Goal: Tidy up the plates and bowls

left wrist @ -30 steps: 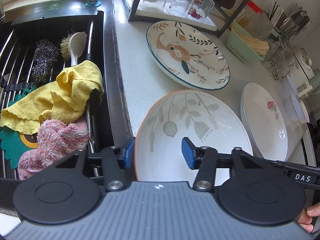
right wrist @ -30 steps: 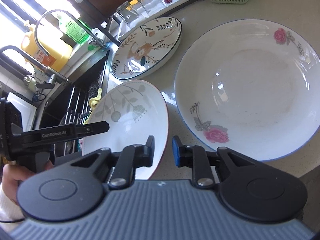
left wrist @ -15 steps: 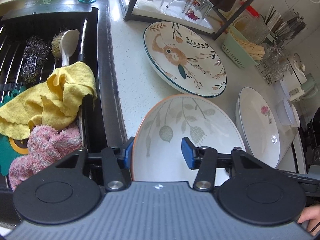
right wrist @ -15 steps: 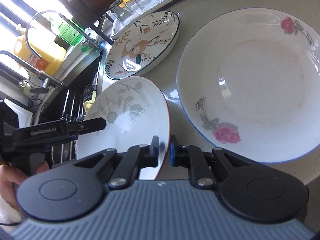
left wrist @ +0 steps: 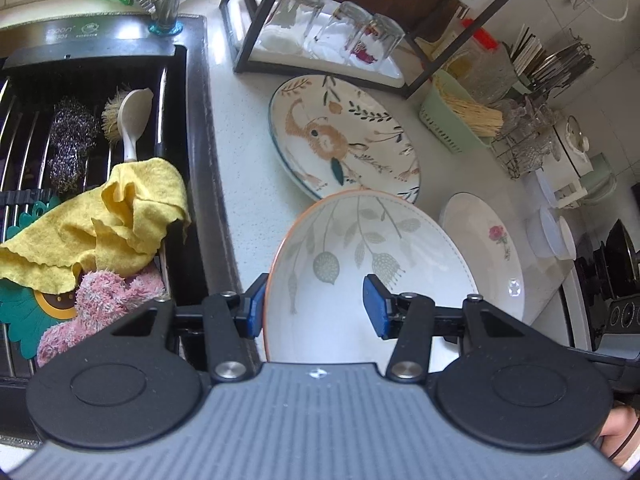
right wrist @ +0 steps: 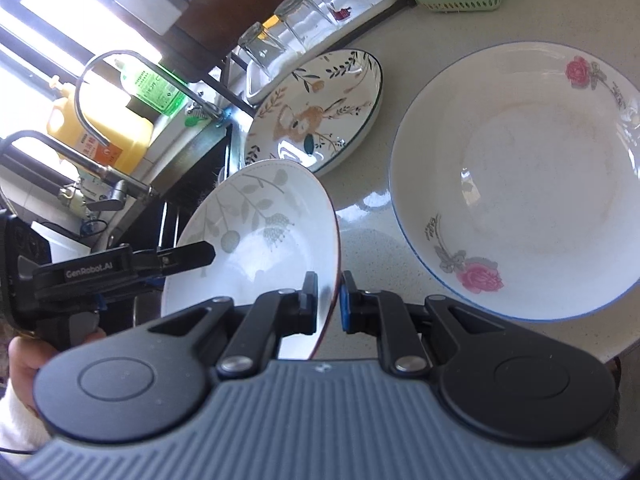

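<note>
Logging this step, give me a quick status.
Right gripper shut on leaf bowl rim. Left gripper straddling opposite rim, grip unclear. Rabbit plate close behind.

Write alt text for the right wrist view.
The right tongs pinch the rim of a leaf-patterned bowl, tilted above a speckled counter. A rose plate lies to its right, a rabbit plate behind, and the left tongs reach in from the left.
</note>
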A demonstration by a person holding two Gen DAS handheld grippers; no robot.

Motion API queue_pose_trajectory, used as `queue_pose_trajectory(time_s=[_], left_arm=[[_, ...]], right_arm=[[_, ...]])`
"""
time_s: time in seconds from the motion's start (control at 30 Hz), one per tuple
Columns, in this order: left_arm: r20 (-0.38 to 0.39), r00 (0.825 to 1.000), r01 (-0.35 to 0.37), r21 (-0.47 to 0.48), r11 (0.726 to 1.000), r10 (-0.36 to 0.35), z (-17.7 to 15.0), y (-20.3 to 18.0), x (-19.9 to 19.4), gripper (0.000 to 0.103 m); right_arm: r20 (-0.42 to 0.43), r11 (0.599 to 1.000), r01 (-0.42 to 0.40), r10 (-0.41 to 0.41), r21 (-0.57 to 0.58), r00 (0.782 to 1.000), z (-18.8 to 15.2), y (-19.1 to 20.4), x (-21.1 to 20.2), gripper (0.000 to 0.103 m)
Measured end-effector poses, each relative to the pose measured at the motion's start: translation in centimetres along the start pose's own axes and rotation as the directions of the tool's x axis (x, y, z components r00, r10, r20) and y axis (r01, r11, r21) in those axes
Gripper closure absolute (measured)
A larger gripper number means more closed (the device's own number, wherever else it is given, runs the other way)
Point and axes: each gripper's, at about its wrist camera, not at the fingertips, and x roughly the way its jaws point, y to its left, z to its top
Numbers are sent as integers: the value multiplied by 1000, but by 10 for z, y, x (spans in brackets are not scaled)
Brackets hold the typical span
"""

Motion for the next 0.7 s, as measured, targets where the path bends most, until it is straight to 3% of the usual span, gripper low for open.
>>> queue_pose_trajectory(time_s=[0.33,0.53,0.7], left_arm=[[-4,999,37,6,999,-37,15,-60,-15,48],[-4,998,62,21,998,-62,21,-101,-3,48],[-21,996,82,-21,996,-83,20,-117,20,48]], right_arm=[[33,1000,-11,11,6,999,18,-20,-49,89],[28,1000,-12,12,-15,1000,37,-52,-70,89],[14,999,-35,36,-30,999,48,-78,-79,89]])
